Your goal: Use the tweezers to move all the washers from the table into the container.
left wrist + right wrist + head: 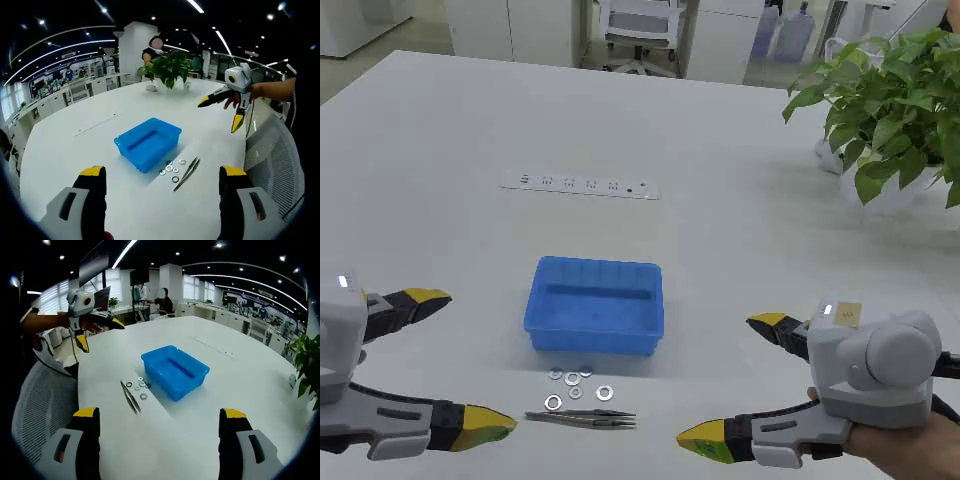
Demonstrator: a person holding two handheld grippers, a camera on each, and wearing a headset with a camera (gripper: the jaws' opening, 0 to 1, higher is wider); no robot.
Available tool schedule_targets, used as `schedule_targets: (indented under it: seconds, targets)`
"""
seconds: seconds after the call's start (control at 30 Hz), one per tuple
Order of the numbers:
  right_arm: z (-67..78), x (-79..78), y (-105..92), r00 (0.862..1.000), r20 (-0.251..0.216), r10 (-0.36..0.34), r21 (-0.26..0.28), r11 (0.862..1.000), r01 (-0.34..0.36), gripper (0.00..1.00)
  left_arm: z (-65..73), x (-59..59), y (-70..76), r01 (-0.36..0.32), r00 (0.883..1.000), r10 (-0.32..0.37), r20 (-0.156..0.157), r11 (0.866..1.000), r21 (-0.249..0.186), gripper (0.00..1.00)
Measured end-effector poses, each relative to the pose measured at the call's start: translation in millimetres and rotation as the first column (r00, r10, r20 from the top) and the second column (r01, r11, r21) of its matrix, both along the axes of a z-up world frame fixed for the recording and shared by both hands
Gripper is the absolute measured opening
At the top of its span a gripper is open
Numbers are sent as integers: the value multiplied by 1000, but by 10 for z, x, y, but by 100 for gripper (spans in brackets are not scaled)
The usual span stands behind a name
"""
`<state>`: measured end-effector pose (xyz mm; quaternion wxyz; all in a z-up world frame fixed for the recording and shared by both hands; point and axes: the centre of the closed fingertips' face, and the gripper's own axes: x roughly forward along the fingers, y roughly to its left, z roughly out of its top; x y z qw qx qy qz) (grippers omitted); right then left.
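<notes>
A big white counter has a blue container sitting near the middle. The container is open on top, and it looks like there is nothing in it.

The washers lie on the counter just in front of the container, on the side near the person. They are in a little bunch. I count about six, but they are very small, so I may be off by one. None of them is in the container.

The tweezers lie flat on the counter, just in front of the washers. They are closer to the person than the washers are. They lie very near the closest washers, and I cannot tell if they touch.

The left gripper is low on the left side, above the counter. Its two yellow-tipped jaws are wide apart and hold nothing. The right gripper is low on the right side, and a hand holds it. Its jaws are wide apart too, with nothing between them. The washers and tweezers lie between the two grippers, and neither gripper touches them.

Farther back on the counter there is a long white power strip. A green plant stands at the far right. A chair stands past the far edge of the counter.
</notes>
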<state>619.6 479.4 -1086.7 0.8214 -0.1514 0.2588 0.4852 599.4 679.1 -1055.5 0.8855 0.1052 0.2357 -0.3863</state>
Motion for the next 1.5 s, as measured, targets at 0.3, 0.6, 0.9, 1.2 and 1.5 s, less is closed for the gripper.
schedule_targets:
  seconds: [0.3, 0.6, 0.9, 1.2, 1.5]
  targets:
    - [3, -6, 17, 1000, 1, 3, 3, 1000, -3, 100, 3, 4, -1, 1, 1000, -1, 1, 1000, 1, 100]
    - [23, -2, 17, 1000, 9, 5, 8, 1000, -5, 100, 13, 3, -7, 4, 1000, -4, 5, 1000, 1, 100]
    - [42, 0, 23, 1000, 18, 7, 14, 1000, -8, 100, 18, 1, -9, 10, 1000, -10, 11, 1000, 5, 100]
    - [47, 5, 27, 1000, 24, 10, 16, 1000, -11, 99, 13, -3, -18, 18, 1000, -18, 11, 1000, 8, 100]
    - [47, 4, 18, 1000, 26, 13, 14, 1000, -13, 99, 11, -8, -21, 23, 1000, -23, 13, 1000, 14, 99]
